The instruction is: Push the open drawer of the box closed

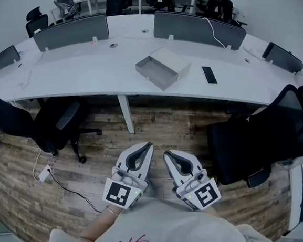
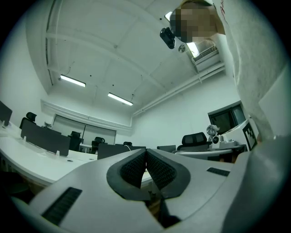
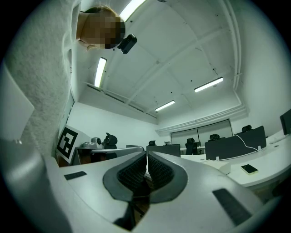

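A pale box (image 1: 173, 61) lies on the curved white table (image 1: 84, 71), its grey drawer (image 1: 155, 72) pulled open toward the table's near edge. Both grippers hang low over the wooden floor, close to my body and well short of the table. My left gripper (image 1: 148, 145) is shut with nothing between its pads, and its jaws (image 2: 146, 154) meet in the left gripper view. My right gripper (image 1: 166, 155) is beside it, also shut and empty (image 3: 146, 158). The right gripper view shows the box (image 3: 223, 167) far off at the right.
A black phone (image 1: 209, 75) lies on the table right of the box. Black office chairs stand at the near right (image 1: 263, 134) and under the table at the left (image 1: 57, 123). A white table leg (image 1: 125, 115) stands ahead. A cable and plug strip (image 1: 44, 173) lie on the floor.
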### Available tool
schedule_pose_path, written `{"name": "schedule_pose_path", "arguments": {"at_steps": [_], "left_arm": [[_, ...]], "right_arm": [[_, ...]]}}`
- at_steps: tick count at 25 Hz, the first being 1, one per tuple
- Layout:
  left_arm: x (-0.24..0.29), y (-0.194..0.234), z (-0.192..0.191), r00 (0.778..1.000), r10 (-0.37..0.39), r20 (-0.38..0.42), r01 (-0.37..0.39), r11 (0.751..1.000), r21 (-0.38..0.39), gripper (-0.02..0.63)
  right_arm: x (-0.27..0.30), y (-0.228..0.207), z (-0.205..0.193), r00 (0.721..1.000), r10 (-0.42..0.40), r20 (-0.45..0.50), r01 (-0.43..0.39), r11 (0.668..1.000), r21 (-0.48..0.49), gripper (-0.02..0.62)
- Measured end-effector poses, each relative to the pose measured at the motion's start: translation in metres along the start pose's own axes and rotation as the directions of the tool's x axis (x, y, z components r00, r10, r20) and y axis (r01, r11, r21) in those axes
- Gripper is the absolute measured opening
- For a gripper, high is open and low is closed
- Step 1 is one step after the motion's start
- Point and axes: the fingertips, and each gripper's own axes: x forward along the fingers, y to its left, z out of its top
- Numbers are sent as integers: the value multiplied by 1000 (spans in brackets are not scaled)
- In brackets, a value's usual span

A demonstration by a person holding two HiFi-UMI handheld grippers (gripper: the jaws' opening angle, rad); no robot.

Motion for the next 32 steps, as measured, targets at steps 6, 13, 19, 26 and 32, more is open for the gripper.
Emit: {"name": "schedule_pose_path", "arguments": {"at_steps": [6, 13, 19, 26, 32], "left_arm": [[28, 37, -7, 1000, 3, -8, -3, 1000, -21, 18], [62, 72, -12, 998, -38, -49, 38, 999, -16, 18], [86, 107, -16, 997, -45, -56, 44, 999, -33, 18], [109, 143, -19, 997, -55, -52, 53, 998, -43, 18], [129, 170, -22, 996, -68, -49, 66, 997, -42, 18]], "right_arm": [[34, -27, -5, 1000, -11, -3, 11, 1000, -1, 21], [75, -61, -5, 999, -43, 6, 43, 999, -3, 21], [106, -86, -9, 997, -75, -3, 75, 997, 23, 21], [142, -107, -13, 996, -85, 3, 85, 996, 18, 21], [169, -127, -17, 995, -99, 6, 99, 995, -13, 21]]}}
